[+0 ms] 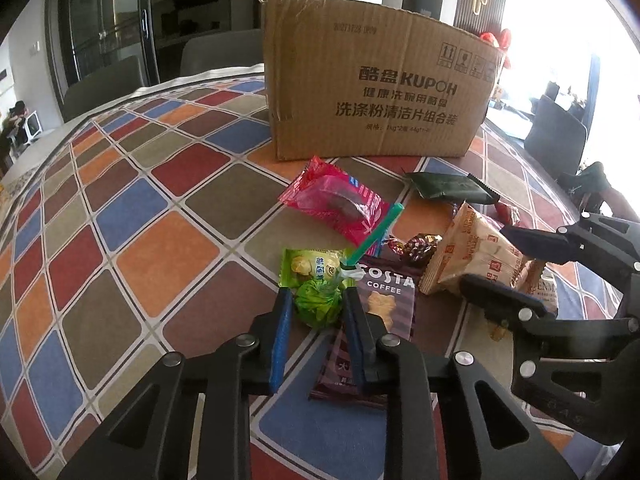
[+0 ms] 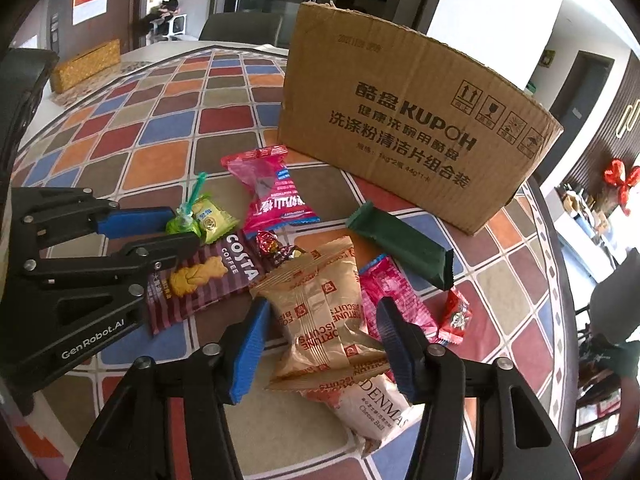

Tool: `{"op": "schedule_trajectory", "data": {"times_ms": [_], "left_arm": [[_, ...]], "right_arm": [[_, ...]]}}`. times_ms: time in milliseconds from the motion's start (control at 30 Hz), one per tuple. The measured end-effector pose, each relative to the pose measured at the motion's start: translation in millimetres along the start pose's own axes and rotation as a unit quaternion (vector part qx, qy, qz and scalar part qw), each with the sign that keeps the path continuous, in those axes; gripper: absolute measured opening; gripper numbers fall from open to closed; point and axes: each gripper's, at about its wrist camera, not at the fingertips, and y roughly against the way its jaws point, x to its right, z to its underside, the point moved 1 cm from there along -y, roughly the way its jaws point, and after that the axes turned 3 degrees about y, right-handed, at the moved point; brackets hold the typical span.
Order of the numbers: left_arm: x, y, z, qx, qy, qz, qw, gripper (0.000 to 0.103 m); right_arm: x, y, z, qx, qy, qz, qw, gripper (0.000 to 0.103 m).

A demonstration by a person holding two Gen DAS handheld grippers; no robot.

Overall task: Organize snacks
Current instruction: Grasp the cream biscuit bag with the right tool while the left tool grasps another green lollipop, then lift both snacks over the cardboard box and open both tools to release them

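Where left wrist view looks down: left hand-held gripper [image 1: 316, 312] nearly closed, pads pinching green lollipop [image 1: 318, 305] on bench [image 1: 160, 248], beside Costa Coffee packet [image 1: 384, 300], cardboard box [image 1: 372, 88] behind. Right wrist view: right hand-held gripper [image 2: 320, 344] partly open, pads flanking fortune biscuit packet [image 2: 324, 308]; grip unclear.

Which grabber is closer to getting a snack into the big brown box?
Probably the left gripper: its blue pads already squeeze the green lollipop, ready to lift toward the cardboard box. The right gripper only straddles the tan biscuit packet, with gaps showing.
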Motion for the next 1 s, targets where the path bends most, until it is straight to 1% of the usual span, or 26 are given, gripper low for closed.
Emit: {"op": "schedule_trajectory", "data": {"times_ms": [67, 133, 400, 767, 1000], "left_arm": [[0.0, 1.4, 0.3, 0.001, 0.001, -0.002, 1.0, 0.026], [0.5, 4.2, -0.2, 0.005, 0.001, -0.004, 1.0, 0.026], [4.3, 20.9, -4.0, 0.022, -0.002, -0.009, 0.9997, 0.025], [12.3, 52.5, -14.4, 0.054, -0.001, -0.015, 0.9984, 0.026], [21.3, 74.7, -29.5, 0.089, -0.009, -0.025, 0.9957, 0.026]], "right_arm": [[-0.1, 0.4, 0.3, 0.001, -0.001, 0.003, 1.0, 0.042], [0.8, 1.5, 0.8, 0.003, -0.005, 0.001, 1.0, 0.04], [4.8, 11.4, -0.5, 0.013, -0.024, -0.008, 1.0, 0.04], [10.5, 39.8, -6.9, 0.049, -0.036, -0.003, 0.998, 0.04], [21.5, 58.2, -12.1, 0.077, -0.054, 0.007, 0.996, 0.04]]}}
